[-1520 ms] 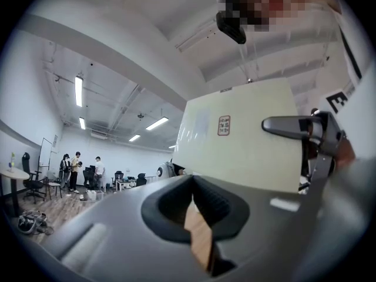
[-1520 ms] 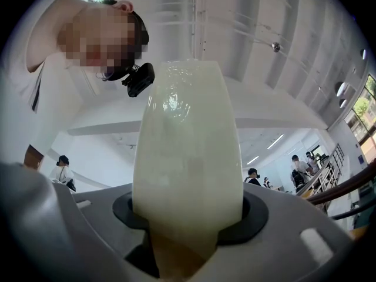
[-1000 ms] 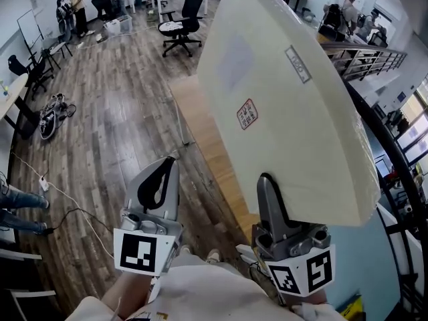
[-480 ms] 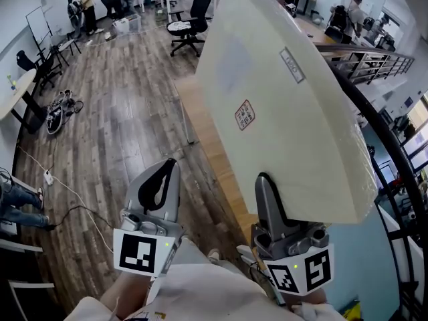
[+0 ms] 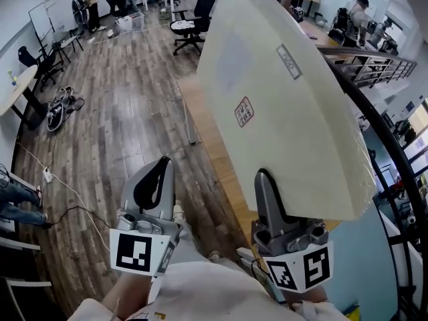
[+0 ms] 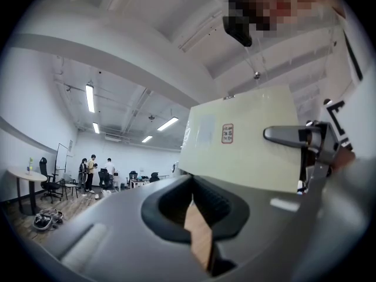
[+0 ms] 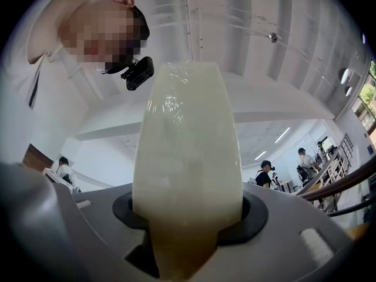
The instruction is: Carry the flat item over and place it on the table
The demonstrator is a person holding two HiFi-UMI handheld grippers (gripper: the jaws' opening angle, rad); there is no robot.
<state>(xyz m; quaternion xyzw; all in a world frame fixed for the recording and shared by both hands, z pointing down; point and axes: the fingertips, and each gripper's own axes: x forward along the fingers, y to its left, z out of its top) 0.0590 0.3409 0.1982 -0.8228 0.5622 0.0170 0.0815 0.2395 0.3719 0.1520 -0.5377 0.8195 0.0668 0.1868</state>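
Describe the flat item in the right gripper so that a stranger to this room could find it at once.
Above the wood floor, at the right of the head view, the right gripper holds up a big cream board by its lower edge. Nothing near it is so large, pale and flat, and it bears a small red label.

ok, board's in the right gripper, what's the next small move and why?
Probably carry the flat board forward and tip it down toward the wooden table. The right gripper clamps its lower edge, it stands raised in the air, and the left gripper is empty.
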